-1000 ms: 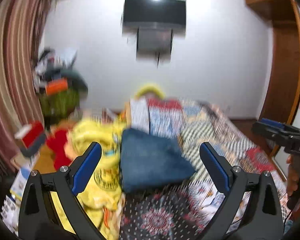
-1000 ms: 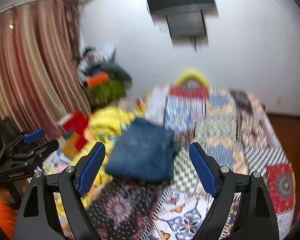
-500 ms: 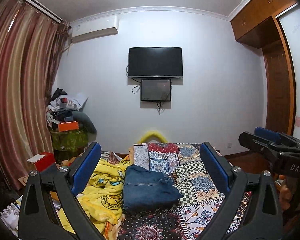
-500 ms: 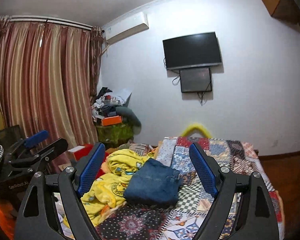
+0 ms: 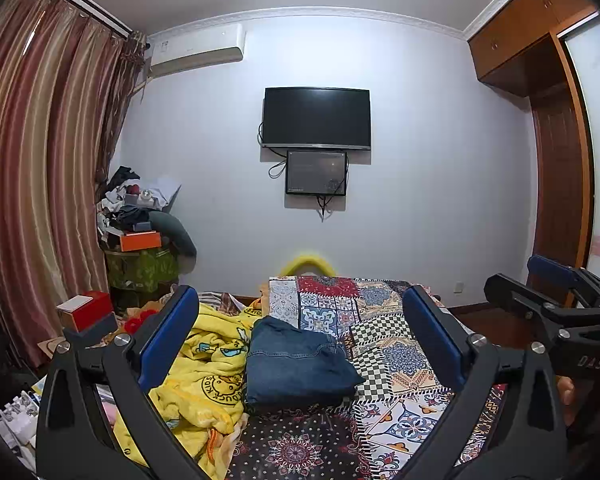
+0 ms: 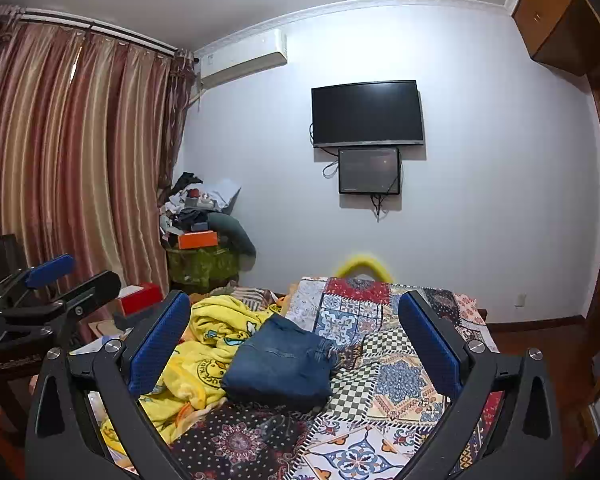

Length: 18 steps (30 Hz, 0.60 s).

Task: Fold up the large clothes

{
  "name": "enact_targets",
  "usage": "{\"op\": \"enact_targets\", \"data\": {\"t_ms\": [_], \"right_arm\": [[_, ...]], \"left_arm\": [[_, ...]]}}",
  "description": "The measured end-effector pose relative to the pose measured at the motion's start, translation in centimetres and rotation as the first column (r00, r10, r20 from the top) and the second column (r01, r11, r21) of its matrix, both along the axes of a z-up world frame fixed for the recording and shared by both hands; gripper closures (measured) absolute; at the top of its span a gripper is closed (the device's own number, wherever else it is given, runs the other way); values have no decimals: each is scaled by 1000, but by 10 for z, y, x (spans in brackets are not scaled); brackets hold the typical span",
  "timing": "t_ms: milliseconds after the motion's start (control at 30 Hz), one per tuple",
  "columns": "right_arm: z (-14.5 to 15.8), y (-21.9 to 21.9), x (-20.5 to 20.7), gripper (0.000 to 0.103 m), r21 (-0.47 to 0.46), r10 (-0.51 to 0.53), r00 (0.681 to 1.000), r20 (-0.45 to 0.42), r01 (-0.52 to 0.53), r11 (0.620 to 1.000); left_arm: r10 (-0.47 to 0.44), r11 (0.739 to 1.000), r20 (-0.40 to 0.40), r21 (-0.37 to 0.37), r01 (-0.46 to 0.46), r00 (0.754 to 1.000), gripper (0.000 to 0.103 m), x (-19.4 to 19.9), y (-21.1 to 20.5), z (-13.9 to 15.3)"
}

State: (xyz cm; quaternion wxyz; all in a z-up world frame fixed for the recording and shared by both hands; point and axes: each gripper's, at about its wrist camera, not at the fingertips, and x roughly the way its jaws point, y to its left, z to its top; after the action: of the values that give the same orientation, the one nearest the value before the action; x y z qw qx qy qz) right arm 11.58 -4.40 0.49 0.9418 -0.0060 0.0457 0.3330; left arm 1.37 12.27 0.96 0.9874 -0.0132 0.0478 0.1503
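A folded pair of blue jeans (image 5: 296, 364) lies on the patchwork bedspread (image 5: 396, 352), and it also shows in the right wrist view (image 6: 280, 364). My left gripper (image 5: 300, 344) is open and empty, held level well back from the jeans. My right gripper (image 6: 294, 344) is open and empty too, equally far back above the bed's near end. Each gripper shows at the edge of the other's view: the right one (image 5: 556, 300) and the left one (image 6: 48, 288).
A crumpled yellow cartoon blanket (image 5: 204, 372) lies left of the jeans. A cluttered stand with an orange box (image 5: 140, 240) is in the left corner by striped curtains (image 5: 40, 180). A TV (image 5: 316, 118) hangs on the far wall. A wooden wardrobe (image 5: 556, 160) stands right.
Both grippers have tilted up and pulled back from the bed, so the view rose from the jeans to the whole wall. The jeans stay folded in place. Both stay open.
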Motion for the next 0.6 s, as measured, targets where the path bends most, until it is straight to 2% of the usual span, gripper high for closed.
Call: {"op": "enact_targets", "data": {"t_ms": [600], "right_arm": [[-4, -6, -1, 0, 0, -10, 999, -30, 10, 1000]], "left_arm": [[22, 1000, -9, 12, -22, 1000, 0, 4, -3, -9]]}}
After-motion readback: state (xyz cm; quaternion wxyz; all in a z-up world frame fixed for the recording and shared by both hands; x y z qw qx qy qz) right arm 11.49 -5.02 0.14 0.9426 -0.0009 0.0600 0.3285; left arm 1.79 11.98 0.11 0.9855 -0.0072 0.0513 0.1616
